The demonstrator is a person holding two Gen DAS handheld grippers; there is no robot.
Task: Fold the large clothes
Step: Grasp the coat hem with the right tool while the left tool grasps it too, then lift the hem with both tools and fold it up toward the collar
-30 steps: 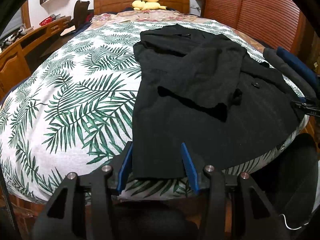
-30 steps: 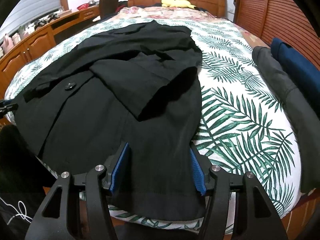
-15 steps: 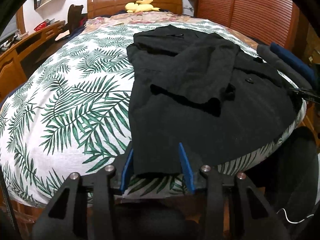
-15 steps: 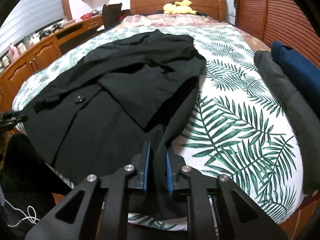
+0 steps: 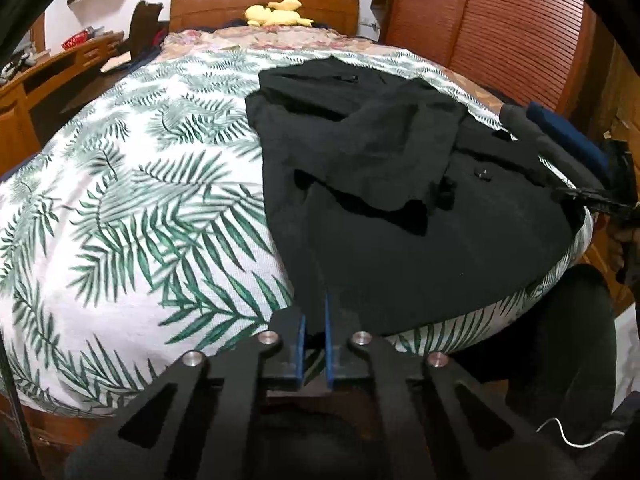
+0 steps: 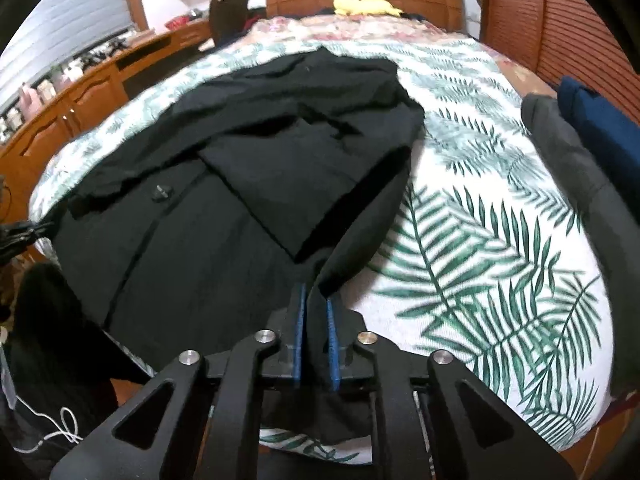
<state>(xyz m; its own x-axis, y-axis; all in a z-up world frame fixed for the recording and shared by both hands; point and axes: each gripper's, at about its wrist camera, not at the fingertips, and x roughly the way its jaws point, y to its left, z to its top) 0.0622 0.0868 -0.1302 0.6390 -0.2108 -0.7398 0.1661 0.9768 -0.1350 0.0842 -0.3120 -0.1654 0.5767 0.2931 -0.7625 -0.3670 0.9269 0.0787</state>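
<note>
Left hand-held gripper (image 5: 315, 322) and right hand-held gripper (image 6: 316, 312) just closed, apparently pinching black coat (image 5: 400, 208) hem, bedspread (image 5: 132, 216) bare beside.

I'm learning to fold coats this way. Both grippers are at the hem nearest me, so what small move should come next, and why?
Probably lift both hem corners together and carry them toward the collar. The left gripper and right gripper have just closed on the black coat, and its sleeves already lie folded across the body, so the bottom-up fold looks due.
</note>
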